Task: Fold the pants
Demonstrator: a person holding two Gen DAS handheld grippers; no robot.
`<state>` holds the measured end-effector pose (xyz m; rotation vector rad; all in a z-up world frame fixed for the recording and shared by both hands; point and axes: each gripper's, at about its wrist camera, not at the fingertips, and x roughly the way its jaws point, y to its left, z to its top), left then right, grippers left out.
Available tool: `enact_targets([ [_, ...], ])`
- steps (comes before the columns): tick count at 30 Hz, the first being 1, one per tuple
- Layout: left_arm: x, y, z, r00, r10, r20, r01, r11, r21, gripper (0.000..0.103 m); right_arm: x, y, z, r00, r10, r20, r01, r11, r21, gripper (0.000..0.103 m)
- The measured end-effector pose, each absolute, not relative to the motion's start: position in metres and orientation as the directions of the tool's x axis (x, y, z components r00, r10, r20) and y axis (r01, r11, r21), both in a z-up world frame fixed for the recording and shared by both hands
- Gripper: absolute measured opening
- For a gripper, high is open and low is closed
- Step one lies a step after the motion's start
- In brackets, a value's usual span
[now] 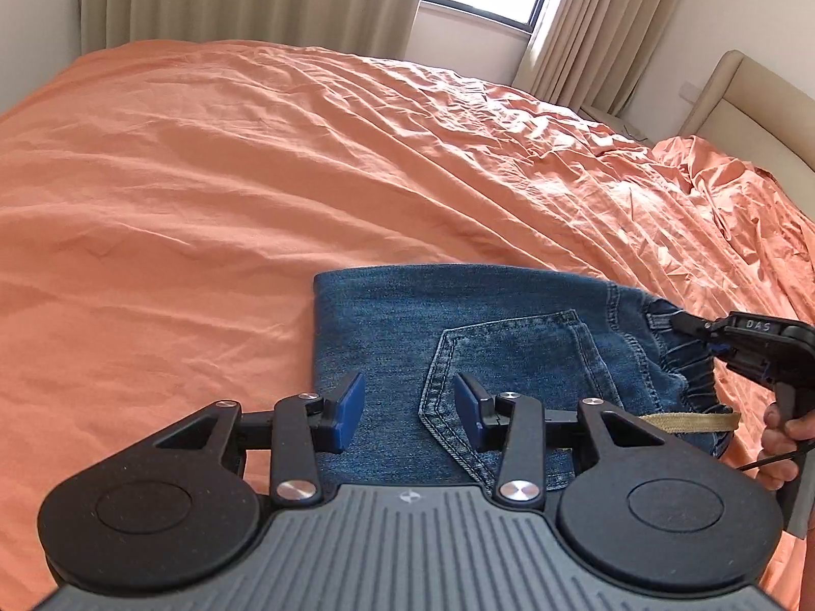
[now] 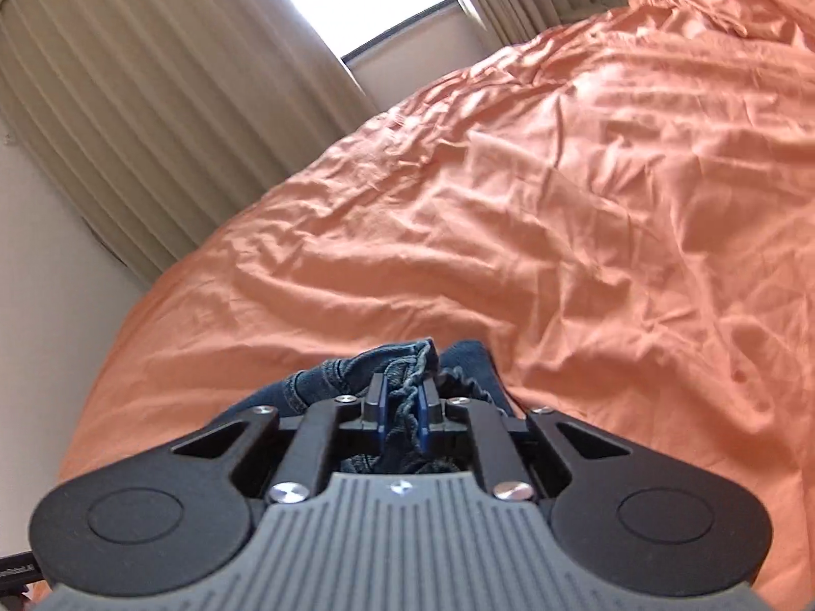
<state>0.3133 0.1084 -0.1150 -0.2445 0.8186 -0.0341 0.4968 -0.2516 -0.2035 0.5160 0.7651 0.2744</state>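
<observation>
Jeans (image 1: 509, 336) lie folded on the orange bedsheet (image 1: 254, 178) — our right gripper (image 2: 402, 402) pinches the waistband, left gripper (image 1: 410, 407) hovers spread over the pocket — so we should lift slowly, keeping edges matched.

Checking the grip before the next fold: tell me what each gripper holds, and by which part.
The right gripper is shut on the jeans, pinching the gathered elastic waistband. The left gripper is open above the back pocket, holding nothing.

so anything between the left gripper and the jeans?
Nothing visible. The left gripper is open right over the folded jeans, by the back pocket. The right gripper is shut on the waistband at the far end.
</observation>
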Motion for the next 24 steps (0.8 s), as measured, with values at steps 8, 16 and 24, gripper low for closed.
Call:
enact_targets([
  [8, 0.309, 0.107, -0.111, 0.676, -0.120, -0.727, -0.032, 0.981, -0.192, 0.047, 0.501, -0.236, -0.218, 0.696, 0.289, -0.658, -0.033, 0.928, 0.372, 0.014],
  [16, 0.282, 0.101, -0.103, 0.676, -0.128, -0.725, 0.006, 0.986, -0.169, 0.048, 0.438, -0.242, -0.175, 0.785, 0.316, -0.532, -0.157, 0.933, 0.323, 0.021],
  [24, 0.237, 0.079, -0.116, 0.659, -0.106, -0.745, 0.085, 0.994, -0.066, 0.049, 0.370, -0.246, -0.174, 0.788, 0.354, -0.504, -0.219, 0.926, 0.307, 0.021],
])
